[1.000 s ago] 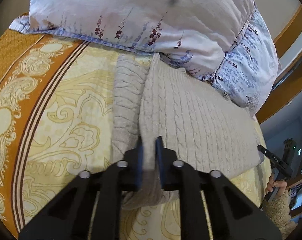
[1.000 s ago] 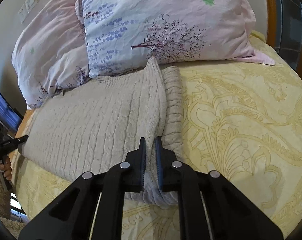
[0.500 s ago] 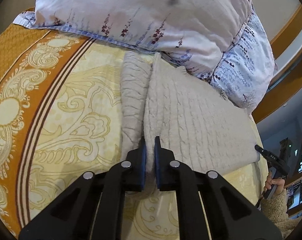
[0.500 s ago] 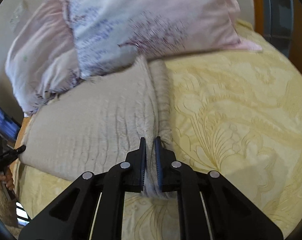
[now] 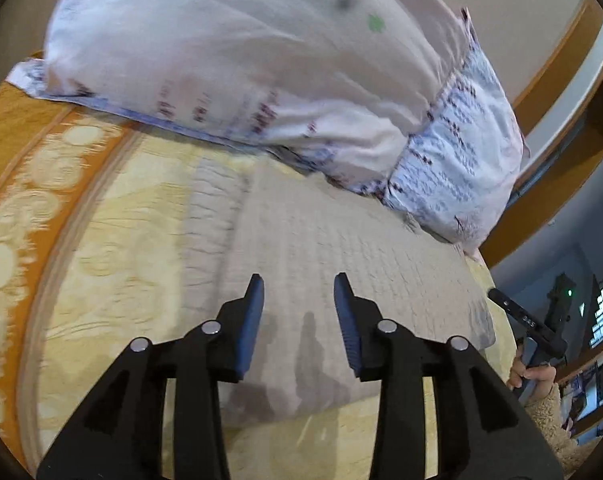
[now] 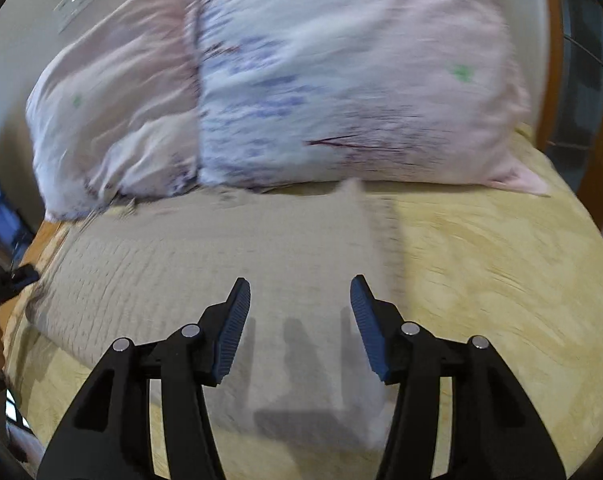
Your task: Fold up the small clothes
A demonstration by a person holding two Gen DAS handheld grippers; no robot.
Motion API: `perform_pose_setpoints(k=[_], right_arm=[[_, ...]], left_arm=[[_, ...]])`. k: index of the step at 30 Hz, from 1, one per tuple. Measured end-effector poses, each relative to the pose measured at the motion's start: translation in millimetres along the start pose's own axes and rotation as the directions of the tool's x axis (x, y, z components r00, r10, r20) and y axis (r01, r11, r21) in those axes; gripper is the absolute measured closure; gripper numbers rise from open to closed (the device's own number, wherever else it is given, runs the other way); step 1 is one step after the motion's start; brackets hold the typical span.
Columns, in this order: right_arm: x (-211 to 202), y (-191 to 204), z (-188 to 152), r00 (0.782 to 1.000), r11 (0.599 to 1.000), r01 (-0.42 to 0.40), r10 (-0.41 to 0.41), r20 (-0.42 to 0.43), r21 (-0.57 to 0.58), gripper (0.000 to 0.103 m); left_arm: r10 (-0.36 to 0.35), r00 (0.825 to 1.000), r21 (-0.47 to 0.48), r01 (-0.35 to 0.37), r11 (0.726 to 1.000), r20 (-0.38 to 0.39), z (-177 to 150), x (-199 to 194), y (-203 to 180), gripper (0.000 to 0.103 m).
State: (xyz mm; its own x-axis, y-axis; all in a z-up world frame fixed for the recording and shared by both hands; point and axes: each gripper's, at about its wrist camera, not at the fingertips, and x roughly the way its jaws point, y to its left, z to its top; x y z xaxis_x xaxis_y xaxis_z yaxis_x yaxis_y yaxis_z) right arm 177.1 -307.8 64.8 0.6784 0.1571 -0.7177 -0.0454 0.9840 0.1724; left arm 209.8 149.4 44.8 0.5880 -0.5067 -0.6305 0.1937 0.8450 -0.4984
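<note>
A beige cable-knit sweater (image 5: 333, 240) lies flat on the yellow patterned bedspread (image 5: 113, 240), folded, with a sleeve strip along its left side. My left gripper (image 5: 298, 284) is open and empty, hovering just above the sweater's near left part. In the right wrist view the same sweater (image 6: 221, 256) spreads to the left and my right gripper (image 6: 300, 287) is open and empty above its near right part. The right gripper also shows at the far right edge of the left wrist view (image 5: 525, 320). Both views are motion-blurred.
Two floral pillows (image 5: 261, 60) (image 6: 341, 80) lie against the sweater's far edge. An orange border band (image 5: 21, 184) runs along the bedspread's left. A wooden bed frame (image 5: 561, 80) and the bed's edge are at the right. Bare bedspread (image 6: 501, 280) lies right of the sweater.
Both grippers let go of the sweater's edges and opened. They lifted and drew back, and the sweater now lies flat.
</note>
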Motion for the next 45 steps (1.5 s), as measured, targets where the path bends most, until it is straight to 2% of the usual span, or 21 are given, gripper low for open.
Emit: perform_pose_setpoints(k=[4, 6, 10, 12, 13, 15, 18, 22, 26, 33, 36, 39, 41, 45], right_arm=[[23.3, 16.7, -1.8, 0.999, 0.999, 0.013, -0.015, -0.047, -0.04, 0.049], [41.0, 14.7, -7.7, 0.991, 0.998, 0.044, -0.048, -0.121, -0.037, 0.044], [48.6, 11.9, -7.8, 0.989, 0.999, 0.036, -0.039, -0.14, -0.022, 0.042], [44.7, 13.9, -3.6, 0.989, 0.999, 0.042, -0.041, -0.139, 0.003, 0.04], [42.4, 16.8, -2.3, 0.991, 0.999, 0.033, -0.032, -0.129, 0.009, 0.038], [37.6, 22.2, -2.7, 0.994, 1.0, 0.015, -0.014, -0.11, 0.005, 0.034], [38.0, 33.4, -0.2, 0.995, 1.0, -0.006, 0.004, -0.103, -0.011, 0.031], [45.7, 44.2, 1.1, 0.994, 0.999, -0.012, 0.009, -0.107, -0.031, 0.031], [49.3, 49.1, -3.2, 0.994, 0.999, -0.011, 0.005, -0.112, -0.053, 0.024], [50.2, 47.5, -3.7, 0.993, 0.999, -0.02, 0.015, -0.113, -0.046, 0.023], [50.2, 49.2, -5.2, 0.994, 0.999, -0.02, 0.015, -0.109, -0.049, 0.022], [49.7, 49.0, -5.3, 0.994, 0.999, -0.025, 0.021, -0.106, -0.045, 0.022], [49.2, 48.8, -5.2, 0.994, 0.999, -0.03, 0.026, -0.105, -0.041, 0.022], [44.7, 45.5, -4.2, 0.994, 0.999, -0.047, 0.044, -0.095, -0.025, 0.022]], left_arm=[[0.062, 0.997, 0.047, -0.06, 0.997, -0.039, -0.4, 27.5, -11.5, 0.065], [0.084, 0.994, 0.024, -0.082, 0.996, -0.063, -1.2, 40.2, -3.0, 0.065], [0.051, 0.997, -0.01, -0.051, 0.999, -0.053, -1.0, 37.5, 4.0, 0.065], [0.018, 0.999, -0.055, -0.02, 0.998, -0.035, 2.3, 28.2, 9.8, 0.061], [0.009, 1.0, -0.086, -0.01, 0.996, -0.003, 6.6, 19.4, 16.0, 0.055], [0.033, 0.999, -0.129, -0.028, 0.991, 0.029, 15.0, 9.8, 28.4, 0.05], [0.039, 0.999, -0.224, -0.034, 0.974, 0.019, 26.8, 9.9, 52.5, 0.05], [-0.024, 1.0, -0.344, 0.019, 0.939, -0.011, 32.1, 20.5, 77.1, 0.05], [-0.048, 0.998, -0.371, 0.032, 0.928, -0.033, 32.3, 31.1, 81.8, 0.05], [-0.071, 0.997, -0.39, 0.054, 0.919, -0.029, 36.3, 44.5, 80.9, 0.051], [-0.082, 0.996, -0.396, 0.059, 0.916, -0.04, 37.6, 52.0, 76.1, 0.056], [-0.063, 0.997, -0.38, 0.04, 0.924, -0.049, 37.0, 57.3, 69.2, 0.063], [-0.059, 0.996, -0.394, 0.031, 0.919, -0.059, 35.0, 60.8, 68.5, 0.077], [-0.047, 0.998, -0.394, 0.027, 0.919, -0.041, 37.7, 56.4, 61.2, 0.085]])
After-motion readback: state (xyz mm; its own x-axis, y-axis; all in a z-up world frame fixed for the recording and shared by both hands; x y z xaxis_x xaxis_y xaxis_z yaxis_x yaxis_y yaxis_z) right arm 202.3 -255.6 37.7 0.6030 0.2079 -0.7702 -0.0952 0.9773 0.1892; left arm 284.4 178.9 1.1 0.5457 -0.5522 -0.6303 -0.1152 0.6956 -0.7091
